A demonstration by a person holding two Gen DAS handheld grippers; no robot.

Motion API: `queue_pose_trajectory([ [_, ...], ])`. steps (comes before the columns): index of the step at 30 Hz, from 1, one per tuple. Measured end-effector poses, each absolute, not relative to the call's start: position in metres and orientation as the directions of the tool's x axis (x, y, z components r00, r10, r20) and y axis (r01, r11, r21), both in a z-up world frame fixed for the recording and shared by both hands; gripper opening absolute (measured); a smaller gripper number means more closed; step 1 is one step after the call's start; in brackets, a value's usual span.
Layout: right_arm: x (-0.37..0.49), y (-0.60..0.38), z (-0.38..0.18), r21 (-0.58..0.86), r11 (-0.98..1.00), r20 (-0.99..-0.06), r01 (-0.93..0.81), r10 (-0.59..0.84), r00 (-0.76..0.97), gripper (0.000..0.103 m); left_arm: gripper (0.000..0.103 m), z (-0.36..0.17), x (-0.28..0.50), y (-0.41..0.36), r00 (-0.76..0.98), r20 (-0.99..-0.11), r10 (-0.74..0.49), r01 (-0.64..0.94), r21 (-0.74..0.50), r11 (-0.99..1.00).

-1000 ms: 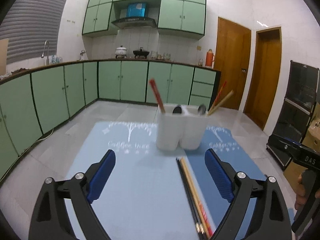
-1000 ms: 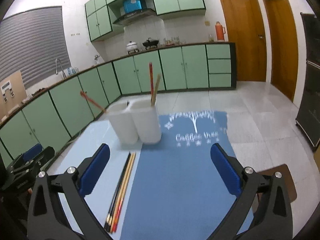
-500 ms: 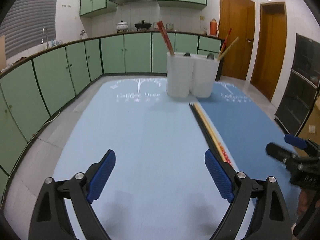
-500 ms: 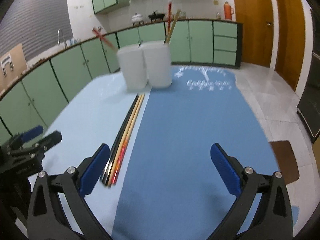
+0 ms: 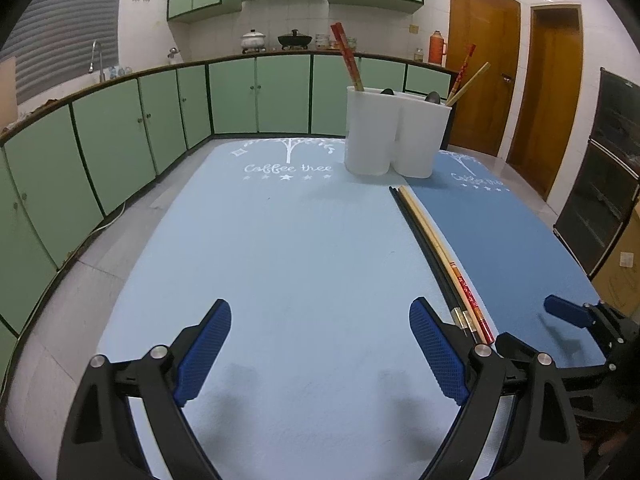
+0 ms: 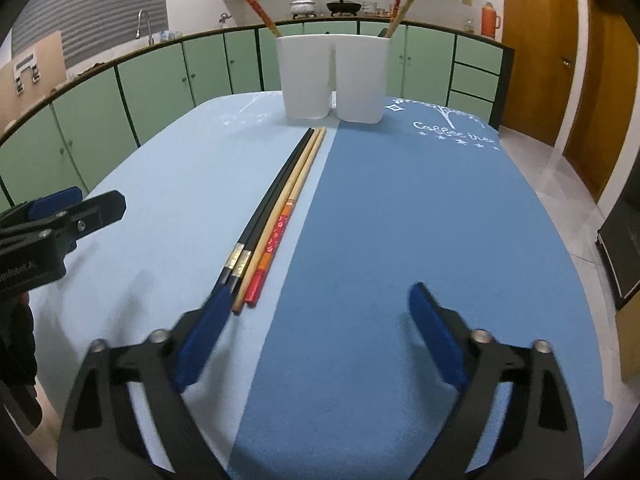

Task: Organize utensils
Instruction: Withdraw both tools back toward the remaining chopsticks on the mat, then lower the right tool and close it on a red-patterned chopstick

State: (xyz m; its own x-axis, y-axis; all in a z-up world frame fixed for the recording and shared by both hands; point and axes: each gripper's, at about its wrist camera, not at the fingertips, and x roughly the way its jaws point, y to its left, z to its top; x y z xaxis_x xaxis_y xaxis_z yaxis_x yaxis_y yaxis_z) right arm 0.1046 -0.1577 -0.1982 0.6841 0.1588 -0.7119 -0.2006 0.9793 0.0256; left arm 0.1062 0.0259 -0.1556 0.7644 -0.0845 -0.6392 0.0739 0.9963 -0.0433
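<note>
- We are holding our left tongs (image 5: 320, 354) wide apart over the light blue mat (image 5: 280, 260), with nothing between them.
- We are holding our right tongs (image 6: 320, 332) wide apart too, over the dark blue mat (image 6: 420, 240), and they are gripping nothing.
- Four chopsticks (image 6: 276, 216) are lying side by side on the counter, along the line where the two mats meet: two black, one plain wood, one red.
- In the right view, the chopstick ends are sitting at about 11 o'clock, just beside the left finger (image 6: 204, 336) of our right tongs.
- In the left view, the chopsticks (image 5: 436, 248) are running toward 1 o'clock.
- The white holder (image 6: 334, 76) is standing at 12 o'clock, past the chopstick tips, with two cups joined together.
- More chopsticks are poking out of both cups of the holder.
</note>
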Motion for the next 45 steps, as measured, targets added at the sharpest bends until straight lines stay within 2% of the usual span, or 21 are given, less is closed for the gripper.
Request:
queue_pose_trajectory([
  [12,0.109,-0.147,-0.202,-0.058,0.976,-0.730,-0.208,0.100,0.676,0.072,0.089,-0.157,0.107,0.031,0.760,-0.643,-0.094,0.068,-0.065,0.996],
  [18,0.114,-0.163,-0.198,-0.062,0.990,-0.730,-0.126,0.041,0.682,0.069,0.089,-0.157,0.107,0.032,0.761,-0.641,-0.096,0.069,-0.068,0.995],
  [24,0.112,-0.168,-0.196,0.055,0.986,-0.728,-0.157,0.147,0.670,0.064,0.089,-0.157,0.108,0.032,0.760,-0.643,-0.096,0.068,-0.068,0.995],
  [28,0.115,-0.154,-0.199,0.020,0.981,-0.737,-0.194,0.145,0.660,0.058,0.089,-0.157,0.106,0.032,0.759,-0.644,-0.092,0.068,-0.062,0.996],
  [33,0.121,-0.142,-0.202,-0.013,0.977,-0.744,-0.215,0.134,0.655,0.058,0.089,-0.157,0.107,0.033,0.758,-0.645,-0.092,0.063,-0.068,0.996],
  [40,0.119,-0.160,-0.198,-0.037,0.989,-0.733,-0.143,0.071,0.677,0.057,0.089,-0.158,0.107,0.030,0.758,-0.644,-0.097,0.071,-0.066,0.995],
  [45,0.117,-0.158,-0.196,0.034,0.984,-0.727,-0.173,0.143,0.672,0.057,0.089,-0.160,0.106,0.030,0.755,-0.649,-0.099,0.070,-0.070,0.995],
])
